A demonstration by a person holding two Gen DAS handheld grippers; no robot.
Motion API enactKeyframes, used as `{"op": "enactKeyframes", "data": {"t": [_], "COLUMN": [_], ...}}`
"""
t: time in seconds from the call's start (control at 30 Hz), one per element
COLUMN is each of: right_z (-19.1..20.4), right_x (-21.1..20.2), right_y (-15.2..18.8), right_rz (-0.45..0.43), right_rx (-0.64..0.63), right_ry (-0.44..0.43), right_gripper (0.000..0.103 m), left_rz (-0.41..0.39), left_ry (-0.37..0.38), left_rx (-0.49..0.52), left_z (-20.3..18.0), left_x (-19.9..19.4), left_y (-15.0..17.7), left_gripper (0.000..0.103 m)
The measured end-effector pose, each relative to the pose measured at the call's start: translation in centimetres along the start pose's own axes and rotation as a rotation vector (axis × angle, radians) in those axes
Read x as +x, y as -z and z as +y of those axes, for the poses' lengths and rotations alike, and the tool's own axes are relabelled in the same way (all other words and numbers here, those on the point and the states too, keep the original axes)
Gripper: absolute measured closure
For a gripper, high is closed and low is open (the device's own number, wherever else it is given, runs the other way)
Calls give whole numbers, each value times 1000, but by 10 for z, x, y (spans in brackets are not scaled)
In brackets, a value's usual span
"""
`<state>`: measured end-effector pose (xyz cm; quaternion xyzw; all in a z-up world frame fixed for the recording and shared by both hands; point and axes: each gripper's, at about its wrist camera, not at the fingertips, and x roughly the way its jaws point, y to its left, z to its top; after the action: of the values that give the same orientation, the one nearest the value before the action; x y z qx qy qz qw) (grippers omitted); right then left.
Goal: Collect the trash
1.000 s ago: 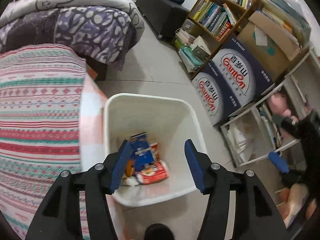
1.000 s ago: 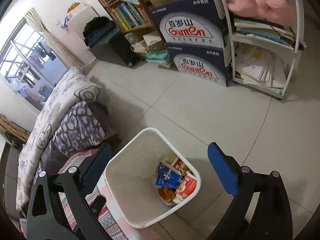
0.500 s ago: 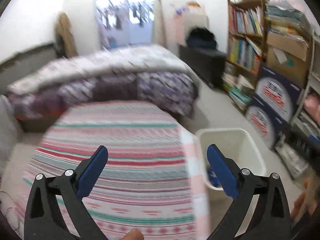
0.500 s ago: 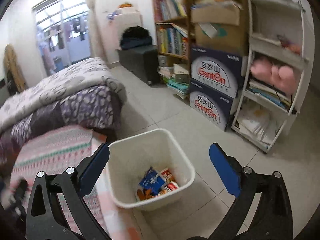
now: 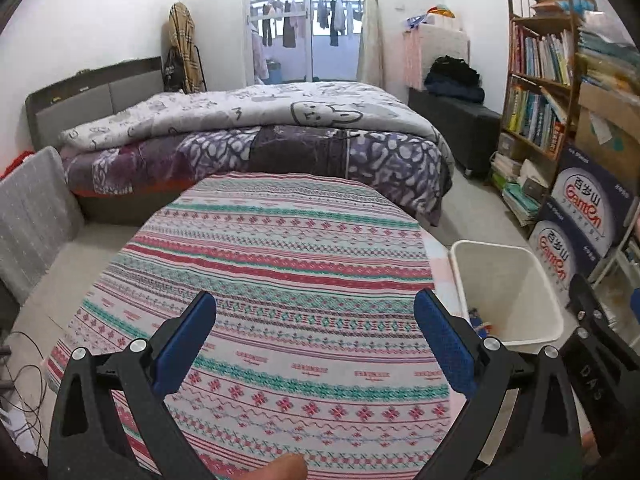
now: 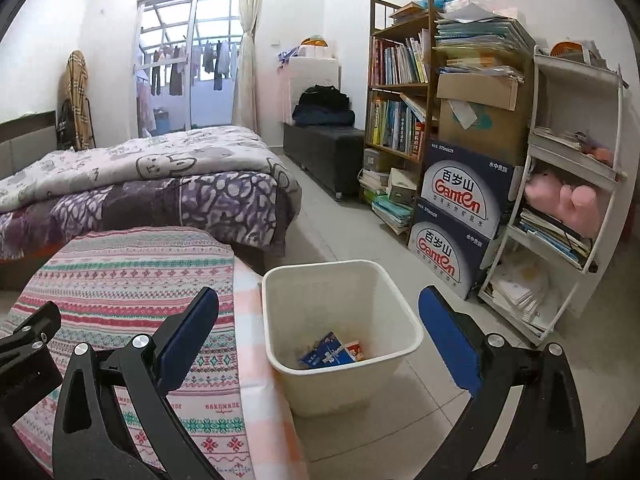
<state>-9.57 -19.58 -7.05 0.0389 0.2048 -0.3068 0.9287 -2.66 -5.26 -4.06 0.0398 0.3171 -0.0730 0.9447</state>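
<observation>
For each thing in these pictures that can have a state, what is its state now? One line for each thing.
left gripper: jaws open, nothing between them.
right gripper: jaws open, nothing between them.
white plastic trash bin: upright on the floor, no lid, wrappers at the bottom.
blue snack wrapper: lying inside the bin.
round table with striped patterned cloth: covered, no trash seen on it.
bed with grey and purple quilt: quilt spread over it.

Walls: white, plain. Floor [image 6: 352, 216]: pale tiles with visible joints. Far wall: glazed balcony door [image 5: 308, 20] admitting daylight, with a light curtain [image 5: 370, 24] at its right edge; laundry hangs beyond the glass. Bed [image 5: 256, 136]: grey headboard, patterned quilt in grey and purple. Right wall, far to near: dark low bench [image 6: 324, 152], wooden bookshelf [image 6: 400, 96] with books, stacked cartons [image 6: 460, 216], white open rack [image 6: 572, 184].
</observation>
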Motion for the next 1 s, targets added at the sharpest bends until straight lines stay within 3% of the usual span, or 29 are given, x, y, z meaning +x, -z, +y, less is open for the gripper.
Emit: {"op": "enactKeyframes", "data": {"t": [1.0], "right_z": [1], "right_x": [21], "right_y": [12], "right_rz": [96], "right_rx": [57], "right_ry": [-20], "right_gripper": [7], "left_rz": [22], "left_ry": [-8], "left_rx": [18], "left_z": [-6], "left_x": [16], "left_y": [0], "left_gripper": [7]}}
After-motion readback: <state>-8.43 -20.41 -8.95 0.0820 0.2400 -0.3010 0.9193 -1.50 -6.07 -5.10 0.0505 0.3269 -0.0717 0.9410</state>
